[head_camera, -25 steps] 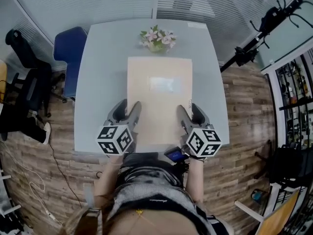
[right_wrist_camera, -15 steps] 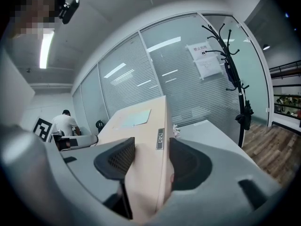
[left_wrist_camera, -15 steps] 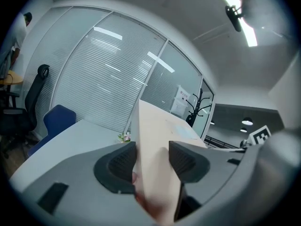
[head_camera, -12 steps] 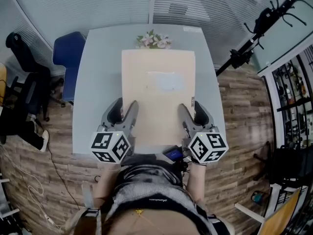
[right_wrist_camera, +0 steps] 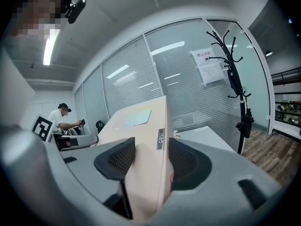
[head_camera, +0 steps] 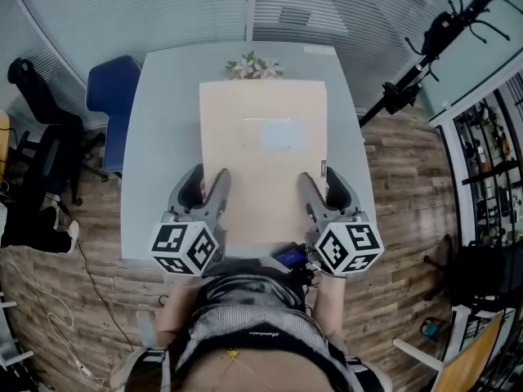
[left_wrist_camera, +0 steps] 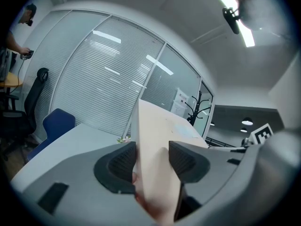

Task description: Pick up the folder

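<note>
**Flat beige cardboard folder (head_camera: 263,149) clamped along both near edges**

We hold the folder up off the pale grey counter (head_camera: 159,137). Its long axis runs straight away from us toward the small bunch of pink and white flowers (head_camera: 255,66). The left hand-held gripper (head_camera: 207,180) pinches its near left edge and the right hand-held gripper (head_camera: 319,180) its near right edge, so neither is nearer. We judge that any further lift needs both rising together to keep it level

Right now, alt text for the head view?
A flat beige rectangular folder is held above a pale grey table, left gripper and right gripper clamping its side edges. A pink flower bunch sits at the far edge; a blue chair stands left.
</note>
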`<move>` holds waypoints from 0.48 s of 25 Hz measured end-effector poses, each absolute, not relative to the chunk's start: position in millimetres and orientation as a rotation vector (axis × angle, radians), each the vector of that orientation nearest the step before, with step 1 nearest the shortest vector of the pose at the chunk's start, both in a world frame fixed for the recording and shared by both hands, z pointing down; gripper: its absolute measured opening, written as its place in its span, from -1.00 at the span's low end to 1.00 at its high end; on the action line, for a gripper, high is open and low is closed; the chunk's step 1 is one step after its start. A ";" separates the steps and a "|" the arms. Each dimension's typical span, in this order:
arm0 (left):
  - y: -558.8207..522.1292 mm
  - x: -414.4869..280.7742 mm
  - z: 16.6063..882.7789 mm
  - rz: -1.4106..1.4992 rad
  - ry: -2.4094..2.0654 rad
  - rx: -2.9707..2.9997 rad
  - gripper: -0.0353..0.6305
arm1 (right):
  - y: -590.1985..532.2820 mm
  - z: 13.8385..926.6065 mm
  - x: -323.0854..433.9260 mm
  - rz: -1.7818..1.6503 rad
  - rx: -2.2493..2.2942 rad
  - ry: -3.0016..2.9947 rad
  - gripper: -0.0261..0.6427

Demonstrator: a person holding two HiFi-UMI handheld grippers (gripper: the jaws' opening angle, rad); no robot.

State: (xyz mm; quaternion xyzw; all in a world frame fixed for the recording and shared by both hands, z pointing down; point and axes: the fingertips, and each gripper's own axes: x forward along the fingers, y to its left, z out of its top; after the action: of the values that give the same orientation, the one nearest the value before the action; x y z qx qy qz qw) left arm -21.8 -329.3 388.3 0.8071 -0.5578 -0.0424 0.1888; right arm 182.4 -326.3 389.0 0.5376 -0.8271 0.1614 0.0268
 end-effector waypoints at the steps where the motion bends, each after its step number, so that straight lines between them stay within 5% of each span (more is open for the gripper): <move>1: -329.8 -22.4 388.5 -0.119 -1.569 2.270 -0.25 | -326.5 389.1 181.9 0.497 1.662 -2.554 -0.24; 12: -330.7 -24.1 387.4 -0.116 -1.568 2.265 -0.25 | -327.0 386.9 179.7 0.489 1.662 -2.550 -0.25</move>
State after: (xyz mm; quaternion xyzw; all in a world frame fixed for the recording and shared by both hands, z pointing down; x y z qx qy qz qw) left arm -24.1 -330.7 387.4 0.8064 -0.5581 -0.0414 0.1911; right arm 179.7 -327.0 386.9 0.5390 -0.8267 0.1587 0.0293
